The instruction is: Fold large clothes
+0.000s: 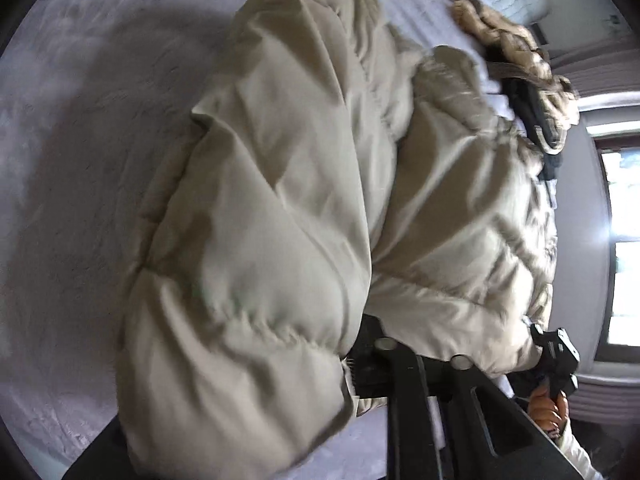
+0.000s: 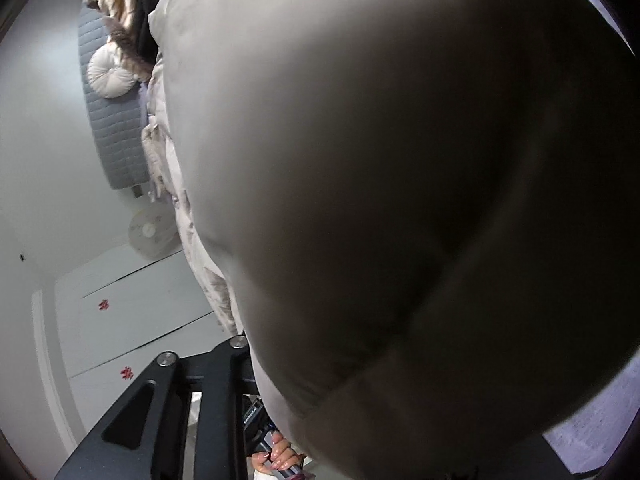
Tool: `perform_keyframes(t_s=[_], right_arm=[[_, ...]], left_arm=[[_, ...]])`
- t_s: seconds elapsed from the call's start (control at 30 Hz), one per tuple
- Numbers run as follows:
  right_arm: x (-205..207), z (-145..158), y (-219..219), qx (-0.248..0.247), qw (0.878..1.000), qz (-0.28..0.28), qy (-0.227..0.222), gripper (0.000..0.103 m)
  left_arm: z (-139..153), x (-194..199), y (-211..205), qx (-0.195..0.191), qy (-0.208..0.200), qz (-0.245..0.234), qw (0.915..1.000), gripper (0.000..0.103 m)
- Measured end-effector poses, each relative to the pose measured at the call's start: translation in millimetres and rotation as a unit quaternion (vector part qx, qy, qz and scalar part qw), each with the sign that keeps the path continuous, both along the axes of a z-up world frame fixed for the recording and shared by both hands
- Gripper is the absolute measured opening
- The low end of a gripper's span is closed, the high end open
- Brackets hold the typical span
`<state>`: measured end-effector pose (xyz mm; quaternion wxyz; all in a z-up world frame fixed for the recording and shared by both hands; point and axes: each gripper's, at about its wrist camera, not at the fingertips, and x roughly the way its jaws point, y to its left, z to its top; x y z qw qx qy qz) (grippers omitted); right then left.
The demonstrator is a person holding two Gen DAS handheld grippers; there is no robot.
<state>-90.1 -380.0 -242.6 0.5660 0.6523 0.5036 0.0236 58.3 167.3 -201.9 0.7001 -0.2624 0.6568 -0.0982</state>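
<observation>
A large beige puffer coat (image 1: 280, 208) with a tan fur hood trim (image 1: 516, 48) hangs lifted above a lavender bed (image 1: 80, 140). In the left wrist view the coat drapes over my left gripper (image 1: 420, 354); its fingertips are buried in the fabric and seem to pinch the coat's edge. My other gripper (image 1: 556, 356), held by a hand, shows at the lower right, gripping the coat's lower edge. In the right wrist view the coat (image 2: 400, 200) fills the frame, blurred, and hides my right gripper (image 2: 244, 344) tips, which hold the fabric.
A grey quilted headboard (image 2: 116, 140) and a round white cushion (image 2: 110, 76) lie at the bed's head. White wardrobe doors (image 2: 132, 320) with red stickers stand beside the bed. A bright window (image 1: 620, 248) is on the right.
</observation>
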Motion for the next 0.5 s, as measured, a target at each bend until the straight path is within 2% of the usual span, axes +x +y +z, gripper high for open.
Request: perform_keyframes(t_s=[0.07,0.1,0.13,0.2,0.27,0.33,0.37,0.4,0.43,0.5], right_arm=[[5,8,-1,-0.024,0.999,0.022,0.009,0.041],[7,11,0,-0.031,0.999,0.032,0.014,0.044],[8,17,1,-0.039,0.998,0.048,0.021,0.047],[7,28,3,-0.062,0.994,0.081,0.031,0.053],[5,47,5,-0.101,0.986,0.131,0.031,0.057],[-1,63,6,-0.124,0.977,0.171,0.018,0.057],[-5,71,7,-0.120,0.975,0.188,0.000,0.057],[-5,79,10,-0.102,0.974,0.201,-0.028,0.054],[-1,85,14,-0.090,0.973,0.207,-0.053,0.044],[-1,96,13,-0.123,0.965,0.218,-0.083,0.039]], left_arm=[[5,1,0,0.024,0.009,-0.003,0.9997,0.040],[7,3,0,0.041,0.011,-0.005,0.9991,0.060],[12,3,0,0.072,0.016,-0.011,0.9972,0.064],[27,1,3,0.084,0.010,-0.028,0.9960,0.064],[46,-4,10,0.102,-0.006,-0.041,0.9940,0.064],[63,-7,18,0.128,-0.025,-0.044,0.9905,0.064],[70,-7,23,0.139,-0.034,-0.040,0.9888,0.064],[77,-4,28,0.147,-0.044,-0.033,0.9876,0.064],[85,1,34,0.151,-0.057,-0.021,0.9867,0.064],[92,11,40,0.153,-0.074,-0.007,0.9854,0.064]])
